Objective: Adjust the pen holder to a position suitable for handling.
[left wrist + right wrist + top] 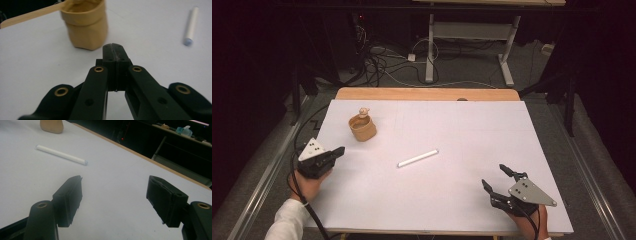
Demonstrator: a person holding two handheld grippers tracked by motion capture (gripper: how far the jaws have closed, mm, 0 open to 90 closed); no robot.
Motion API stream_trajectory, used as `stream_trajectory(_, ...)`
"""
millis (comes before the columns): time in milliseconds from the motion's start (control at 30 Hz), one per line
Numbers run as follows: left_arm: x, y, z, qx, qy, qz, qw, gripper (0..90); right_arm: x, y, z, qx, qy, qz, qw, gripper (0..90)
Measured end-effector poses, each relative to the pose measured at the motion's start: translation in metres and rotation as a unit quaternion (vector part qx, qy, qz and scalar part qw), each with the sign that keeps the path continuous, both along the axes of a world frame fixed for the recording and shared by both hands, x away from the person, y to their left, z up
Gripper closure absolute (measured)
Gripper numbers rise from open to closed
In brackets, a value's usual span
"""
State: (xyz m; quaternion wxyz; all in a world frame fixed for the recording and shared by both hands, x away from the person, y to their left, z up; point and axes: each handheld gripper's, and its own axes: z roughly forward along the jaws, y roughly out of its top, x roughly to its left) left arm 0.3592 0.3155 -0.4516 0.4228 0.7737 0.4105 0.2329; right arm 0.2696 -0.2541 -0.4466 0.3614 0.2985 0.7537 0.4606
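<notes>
Left tool (337, 151) pressed together, empty, aimed at tan cup (363, 128) with wooden spoon (32, 13) for approach. Right tool (499, 179) spread, empty, hovering near table (452, 200) edge. White tube (417, 158) lying mid-table between both, untouched, reachable by either.

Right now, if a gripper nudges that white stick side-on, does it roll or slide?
Probably rolls: the white stick looks round and smooth, lying flat on the bare white table with nothing beside it to stop it. It looks straight and stiff, so it likely won't bend. Being thin, it is probably light and could skid away.
</notes>
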Motion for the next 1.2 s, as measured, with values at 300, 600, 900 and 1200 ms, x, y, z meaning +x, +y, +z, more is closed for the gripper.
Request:
stream_trajectory(300,0.07,0.015,-0.006,-0.045,0.035,0.073,0.9956,87.2,0.0,-0.001,-0.001,-0.005,-0.002,-0.001,1.0,30.3)
stream_trajectory(600,0.104,0.008,-0.014,-0.056,0.048,0.131,0.9887,87.2,0.001,0.0,-0.004,-0.014,0.0,0.007,0.9999,30.9)
stream_trajectory(900,0.122,-0.007,-0.026,-0.077,0.067,0.144,0.9842,87.3,0.001,0.002,-0.005,-0.02,0.003,0.006,0.9998,31.4)
stream_trajectory(1200,0.126,-0.015,-0.026,-0.066,0.069,0.144,0.985,87.3,0.001,0.002,-0.006,-0.024,0.002,0.009,0.9997,31.6)
